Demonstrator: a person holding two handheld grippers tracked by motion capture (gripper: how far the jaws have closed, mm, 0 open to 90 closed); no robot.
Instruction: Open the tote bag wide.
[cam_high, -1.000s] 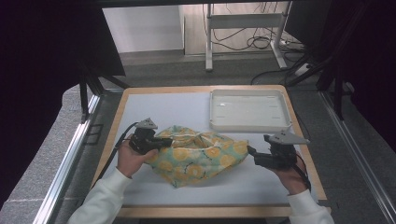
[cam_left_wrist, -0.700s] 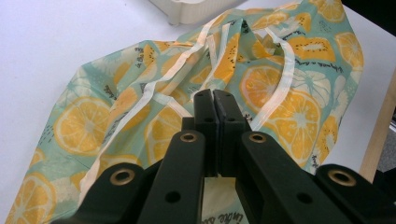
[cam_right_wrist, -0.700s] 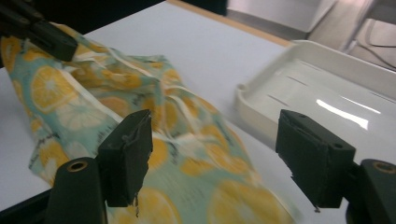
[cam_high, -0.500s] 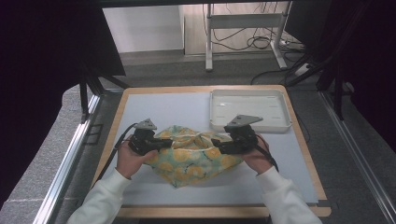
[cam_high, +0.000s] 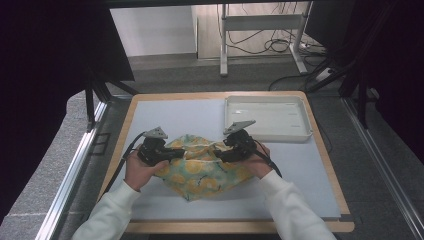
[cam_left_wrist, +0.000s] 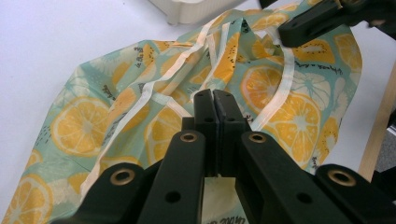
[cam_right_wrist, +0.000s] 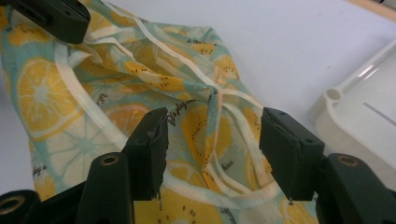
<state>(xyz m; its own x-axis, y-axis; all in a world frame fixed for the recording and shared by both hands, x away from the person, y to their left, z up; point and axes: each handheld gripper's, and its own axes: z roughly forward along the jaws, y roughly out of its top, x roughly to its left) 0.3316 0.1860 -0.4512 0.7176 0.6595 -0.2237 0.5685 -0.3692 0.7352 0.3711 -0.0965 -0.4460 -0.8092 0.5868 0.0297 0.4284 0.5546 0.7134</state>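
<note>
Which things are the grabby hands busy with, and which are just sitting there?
In the job:
- lemon-print cloth
- left gripper, fingers shut on a fold of the cloth
- right gripper, fingers open over the cloth

Just lying about:
- white tray, beside the cloth
- table
- metal stand on the floor behind

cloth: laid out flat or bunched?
Bunched. The lemon-print cloth lies crumpled with raised folds on the table; the left tongs are shut on a fold, and the right tongs are open over it.
</note>
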